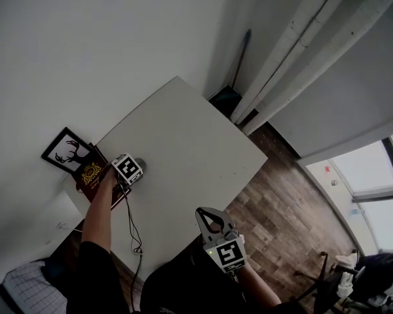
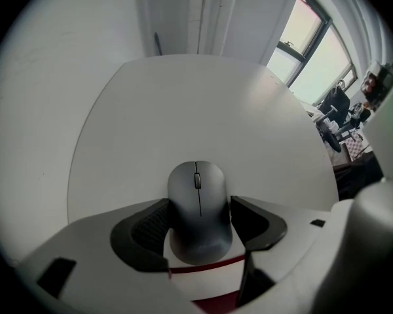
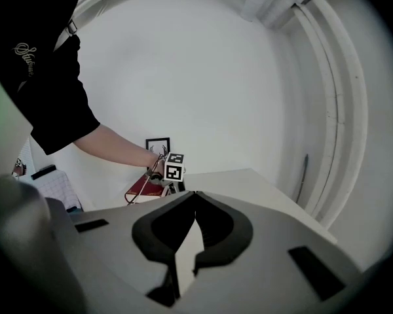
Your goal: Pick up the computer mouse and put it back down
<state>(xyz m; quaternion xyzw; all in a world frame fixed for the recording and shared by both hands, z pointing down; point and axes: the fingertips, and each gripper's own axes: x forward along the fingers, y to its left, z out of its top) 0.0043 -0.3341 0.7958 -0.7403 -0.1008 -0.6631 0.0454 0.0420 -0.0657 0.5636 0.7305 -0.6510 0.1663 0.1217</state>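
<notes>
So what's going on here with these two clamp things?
A person holds a gripper in each hand. The left gripper points down over a white table, its jaws closed against the sides of a grey computer mouse, which seems to rest on the table. The right gripper is shut and empty, held back near the person's body.
</notes>
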